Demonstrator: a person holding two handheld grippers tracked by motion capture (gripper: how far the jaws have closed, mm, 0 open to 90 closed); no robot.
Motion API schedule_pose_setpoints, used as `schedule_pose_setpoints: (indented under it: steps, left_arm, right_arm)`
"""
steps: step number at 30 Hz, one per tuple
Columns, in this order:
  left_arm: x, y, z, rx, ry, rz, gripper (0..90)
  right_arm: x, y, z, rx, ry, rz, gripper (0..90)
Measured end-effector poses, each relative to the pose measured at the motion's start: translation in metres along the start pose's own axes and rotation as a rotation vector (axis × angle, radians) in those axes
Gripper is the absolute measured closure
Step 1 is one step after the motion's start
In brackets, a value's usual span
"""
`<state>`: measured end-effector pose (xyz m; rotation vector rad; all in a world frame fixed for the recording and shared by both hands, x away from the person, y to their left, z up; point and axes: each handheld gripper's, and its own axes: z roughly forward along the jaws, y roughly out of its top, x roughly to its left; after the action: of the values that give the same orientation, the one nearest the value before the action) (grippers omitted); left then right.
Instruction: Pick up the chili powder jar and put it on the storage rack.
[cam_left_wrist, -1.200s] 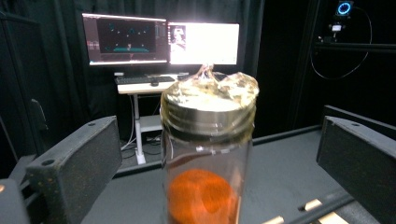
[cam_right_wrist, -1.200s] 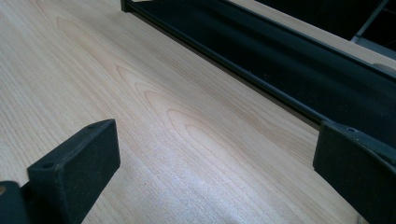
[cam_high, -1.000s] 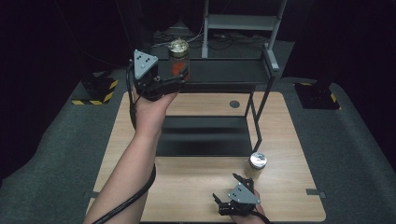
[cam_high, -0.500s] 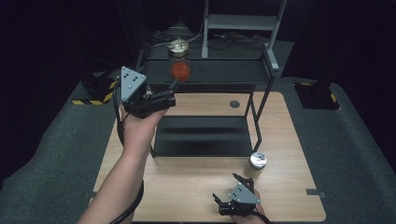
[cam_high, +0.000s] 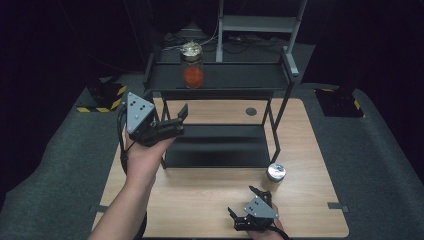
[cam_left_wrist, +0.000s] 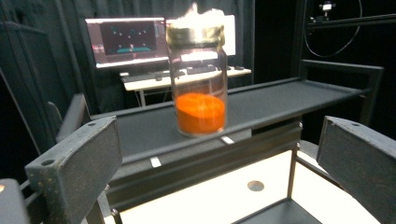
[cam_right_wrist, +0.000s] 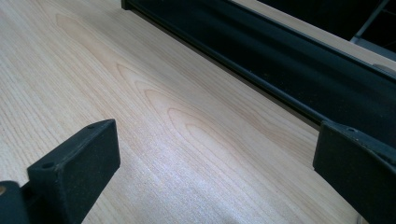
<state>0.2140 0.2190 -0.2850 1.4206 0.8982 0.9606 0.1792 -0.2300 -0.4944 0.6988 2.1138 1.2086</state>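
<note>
L gripper (cam_high: 172, 120) sits off the front-left corner of the black shelf rack (cam_high: 220, 77), jaws spread wide w/ nothing between them; in the left gripper view the two black pads frame the jar (cam_left_wrist: 198, 74) from a short way back, well apart from the glass. R gripper (cam_high: 249, 207) rests low on the wooden table (cam_high: 200, 185) near the front edge, jaws also wide, empty; the right gripper view looks along bare woodgrain toward the rack's lower shelf (cam_right_wrist: 280, 60).

Progress, as I read it: the jar w/ orange contents (cam_high: 192, 66) stands upright on the rack's top shelf, left of centre, free of both grippers, so that placement looks done. What's probably left is the second jar (cam_high: 275, 173), standing on the table just right of the rack's front-right leg and just beyond the R gripper. It's untouched and nothing is closing on it yet. Whether it goes to the top or lower shelf can't be told.

Look of the shelved jar: clear glass, straight-sided, roughly the lower third filled w/ a bright orange powder or paste (can't tell which), and a metal screw lid that glares under the light. Base sits flat on the dark shelf surface, a bit back from the front lip. The table jar shows mostly its shiny lid from above; contents not readable.
</note>
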Motion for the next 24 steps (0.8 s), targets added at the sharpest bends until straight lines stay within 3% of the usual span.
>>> schedule_pose_setpoints:
  steps: [16, 24]
  left_arm:
    - [-0.004, -0.044, -0.016, 0.069, -0.045, 0.009, 0.4]
    - [-0.013, -0.067, -0.023, 0.103, -0.048, 0.039, 0.4]
  right_arm:
    - [0.0, 0.0, 0.0, 0.0, -0.001, 0.0, 0.0]
    - [0.0, 0.0, 0.0, 0.001, 0.0, -0.004, 0.0]
